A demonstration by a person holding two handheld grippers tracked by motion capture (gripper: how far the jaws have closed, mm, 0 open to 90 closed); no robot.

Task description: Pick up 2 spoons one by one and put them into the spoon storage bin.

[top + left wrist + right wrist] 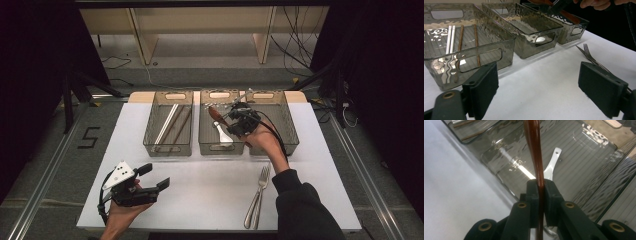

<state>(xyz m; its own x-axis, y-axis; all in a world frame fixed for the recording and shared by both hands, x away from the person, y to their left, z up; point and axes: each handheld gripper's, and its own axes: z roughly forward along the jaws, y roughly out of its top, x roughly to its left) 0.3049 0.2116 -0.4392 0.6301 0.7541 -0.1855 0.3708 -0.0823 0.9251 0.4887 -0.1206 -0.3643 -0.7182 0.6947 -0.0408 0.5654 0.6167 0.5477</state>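
My right gripper is shut on the handle of a brown wooden spoon and holds it above the middle clear bin. Inside that bin lies a white spoon. Two metal forks rest on the white table near the front right. At the front left, my left gripper hovers open just over the table, with nothing between its jaws.
The left bin holds white and brown chopsticks. A right bin stands beside the middle one. The three bins line the table's far edge. A person's sleeve crosses the front right.
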